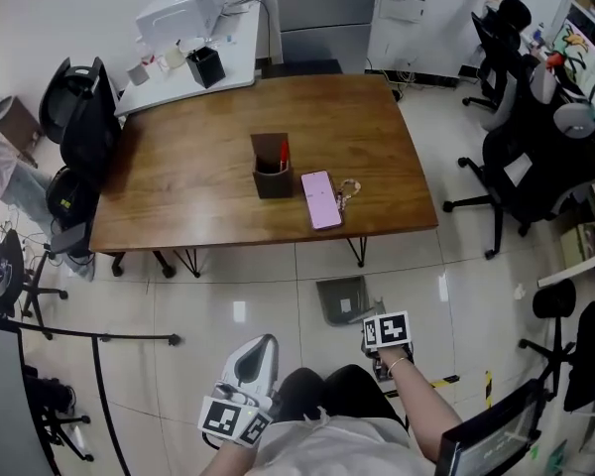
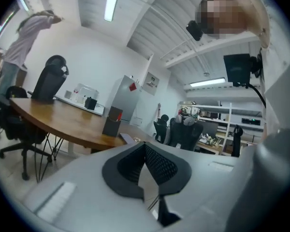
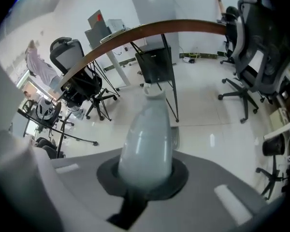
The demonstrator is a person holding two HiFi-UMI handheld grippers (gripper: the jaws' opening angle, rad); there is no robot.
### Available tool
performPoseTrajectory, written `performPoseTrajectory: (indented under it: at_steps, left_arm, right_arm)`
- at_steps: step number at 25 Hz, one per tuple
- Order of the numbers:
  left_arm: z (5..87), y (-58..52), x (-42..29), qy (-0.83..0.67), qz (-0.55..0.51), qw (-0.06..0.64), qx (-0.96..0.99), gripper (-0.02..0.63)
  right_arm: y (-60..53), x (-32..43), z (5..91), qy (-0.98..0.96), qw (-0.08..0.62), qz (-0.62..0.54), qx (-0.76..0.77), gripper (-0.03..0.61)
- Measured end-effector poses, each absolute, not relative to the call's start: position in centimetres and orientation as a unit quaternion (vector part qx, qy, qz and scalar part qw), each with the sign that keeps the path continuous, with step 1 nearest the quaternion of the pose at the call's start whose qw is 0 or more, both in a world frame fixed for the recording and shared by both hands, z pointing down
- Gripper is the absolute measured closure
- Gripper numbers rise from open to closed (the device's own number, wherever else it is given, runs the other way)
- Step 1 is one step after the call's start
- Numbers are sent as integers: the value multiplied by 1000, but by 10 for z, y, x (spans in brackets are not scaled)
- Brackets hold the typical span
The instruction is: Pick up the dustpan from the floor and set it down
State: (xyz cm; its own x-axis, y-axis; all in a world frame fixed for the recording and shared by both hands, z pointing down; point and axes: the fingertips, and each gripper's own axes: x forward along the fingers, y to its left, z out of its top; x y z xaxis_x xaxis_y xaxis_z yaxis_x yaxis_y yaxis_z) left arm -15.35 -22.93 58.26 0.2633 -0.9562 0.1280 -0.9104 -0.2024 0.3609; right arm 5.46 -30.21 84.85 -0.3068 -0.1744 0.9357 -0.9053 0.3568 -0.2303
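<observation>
Item, worn: we have on a white short-sleeved shirt (image 1: 342,446), black trousers (image 1: 322,390) and a thin wrist bracelet (image 1: 398,363).

Item, carried: our left gripper (image 2: 145,149) and right gripper (image 3: 145,178) are pale grey moulded shells with black ribbed pads (image 2: 160,166). Each bears a white marker cube (image 1: 387,330) printed with black squares.

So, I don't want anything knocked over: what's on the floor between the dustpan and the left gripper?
Nothing. In the head view only bare glossy floor tile lies between the dustpan and the left gripper.
</observation>
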Motion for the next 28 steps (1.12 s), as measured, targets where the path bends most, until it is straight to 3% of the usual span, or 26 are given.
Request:
performPoseTrajectory:
  at_steps: [7,14,21,28]
  left_arm:
    - [570,-225,-165,-611,-60,184,768,600]
    - [506,-213,-155,-587,-30,192,786,600]
    - [443,-178,-135,-566,-39,151,809,600]
    - [432,-106,-97,-582,-42,122,803,601]
  right_arm:
    - [-295,56,834,-689,442,422,389,574]
    - [-264,47,736,-701,438,411,384,577]
    - [-194,54,662,-722,407,419,372,577]
    - [-106,76,615,-769,363,387,355,577]
